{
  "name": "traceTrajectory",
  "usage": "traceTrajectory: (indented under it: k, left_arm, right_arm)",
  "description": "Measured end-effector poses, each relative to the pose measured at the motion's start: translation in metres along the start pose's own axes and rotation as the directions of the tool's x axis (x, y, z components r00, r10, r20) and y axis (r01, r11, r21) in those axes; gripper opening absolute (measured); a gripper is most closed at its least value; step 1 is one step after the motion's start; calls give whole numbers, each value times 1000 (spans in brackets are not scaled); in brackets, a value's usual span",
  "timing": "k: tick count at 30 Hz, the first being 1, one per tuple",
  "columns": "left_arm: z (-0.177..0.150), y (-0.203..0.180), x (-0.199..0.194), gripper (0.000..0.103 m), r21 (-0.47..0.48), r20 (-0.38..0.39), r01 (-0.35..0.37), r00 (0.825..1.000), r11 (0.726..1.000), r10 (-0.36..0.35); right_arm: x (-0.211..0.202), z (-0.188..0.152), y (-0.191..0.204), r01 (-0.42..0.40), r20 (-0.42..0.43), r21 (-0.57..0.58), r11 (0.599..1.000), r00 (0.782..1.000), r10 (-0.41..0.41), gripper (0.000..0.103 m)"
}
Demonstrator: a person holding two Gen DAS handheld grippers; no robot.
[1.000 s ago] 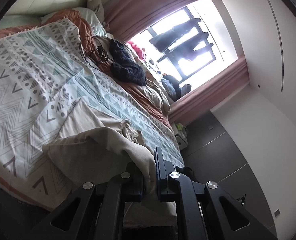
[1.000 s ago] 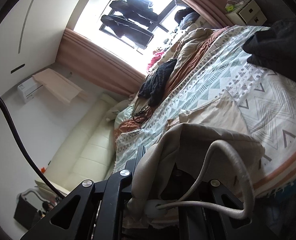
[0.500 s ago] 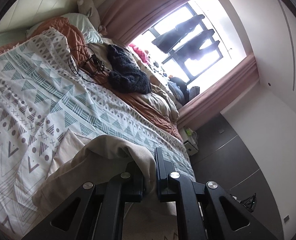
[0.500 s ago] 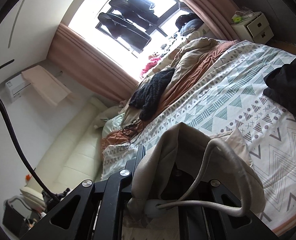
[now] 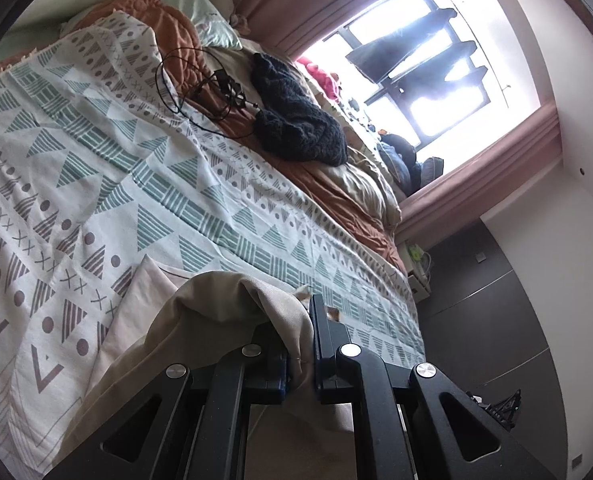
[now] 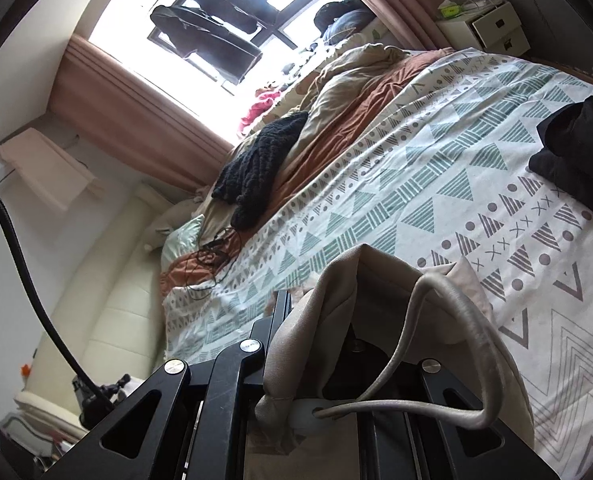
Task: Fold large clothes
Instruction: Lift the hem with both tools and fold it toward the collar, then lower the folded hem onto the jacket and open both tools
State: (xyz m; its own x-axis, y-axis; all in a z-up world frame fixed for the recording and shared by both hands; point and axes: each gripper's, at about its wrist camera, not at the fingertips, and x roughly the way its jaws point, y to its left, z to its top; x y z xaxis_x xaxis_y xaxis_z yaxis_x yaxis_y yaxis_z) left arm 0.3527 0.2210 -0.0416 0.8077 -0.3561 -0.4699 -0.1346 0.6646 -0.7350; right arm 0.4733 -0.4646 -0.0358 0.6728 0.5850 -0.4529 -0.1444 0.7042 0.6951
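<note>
The nightstand (image 6: 484, 26) past the far corner of the bed has 2 drawers, both closed, so their contents cannot be seen; a green item and some cables sit on its top.

The beige garment (image 5: 216, 312) lies bunched at the near edge of the patterned bedspread (image 5: 136, 160), its upper part lifted off the bed. The left gripper (image 5: 300, 344) pinches a fold of this cloth, the 2 fingers pressed together on it with fabric spilling over the left finger. In the right wrist view the same garment (image 6: 352, 300) drapes over the right gripper (image 6: 320, 344) and covers its right finger, so I cannot tell whether that gripper is closed on the cloth or merely under it. A drawstring (image 6: 448, 320) loops out of the garment's hem and hangs across the gripper's frame.

Farther up the bed, a dark knitted garment (image 5: 296, 124) lies on an orange quilt (image 5: 336, 188), well apart from the beige one. A tangle of black cables (image 5: 208, 92) rests just beside the knit. A black piece of clothing (image 6: 576, 148) sits at the right side of the bedspread. Behind the bed is a bright window (image 5: 416, 60) with dark clothes hanging in it, framed by pink curtains (image 5: 476, 196). A cream padded headboard (image 6: 108, 312) runs along one end of the bed.
</note>
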Motion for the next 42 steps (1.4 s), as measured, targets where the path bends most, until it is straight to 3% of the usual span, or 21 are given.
traceTrajectory:
  k: [10, 15, 17, 18, 19, 21, 22, 27, 36, 38, 40, 42]
  left_arm:
    - [6, 46, 91, 9, -11, -102, -110, 989, 994, 109]
    - [6, 59, 127, 12, 10, -160, -191, 969, 982, 190]
    - [4, 63, 141, 30, 13, -204, -226, 953, 974, 224]
    - [2, 66, 146, 50, 5, -219, -224, 951, 975, 220]
    - [0, 68, 148, 63, -7, -224, -219, 951, 976, 212]
    - [-3, 69, 146, 66, -16, -212, -219, 954, 976, 211]
    - [-4, 69, 144, 66, -10, -206, -225, 954, 974, 218]
    - [-8, 69, 122, 66, -14, -190, -224, 958, 975, 217]
    - [-28, 80, 53, 66, -29, -121, -297, 949, 954, 292]
    - [-35, 86, 39, 66, -44, -117, -306, 947, 951, 299]
    - [-41, 90, 25, 66, -54, -108, -320, 943, 946, 313]
    - [-48, 94, 10, 66, -60, -93, -334, 940, 941, 328]
  right_arm:
    - [74, 0, -53, 113, -83, 48, 992, 991, -108, 12]
    - [103, -2, -76, 159, -108, 82, 984, 983, -150, 14]
    - [114, -2, -81, 208, -138, 93, 974, 971, -194, 20]
    - [120, -3, -84, 223, -155, 95, 970, 966, -207, 31]
    - [125, -4, -84, 231, -169, 94, 968, 962, -213, 44]
    - [126, -7, -82, 248, -166, 79, 966, 958, -233, 65]
    - [124, -8, -79, 254, -153, 66, 965, 958, -242, 69]
    - [107, -16, -66, 267, -137, 19, 963, 955, -262, 69]
    - [95, -46, -20, 249, -162, -100, 963, 951, -262, 69]
    - [95, -55, -5, 236, -173, -130, 963, 951, -257, 61]
    - [97, -65, 9, 218, -199, -152, 964, 948, -246, 46]
    - [98, -74, 21, 203, -224, -160, 966, 946, -236, 45]
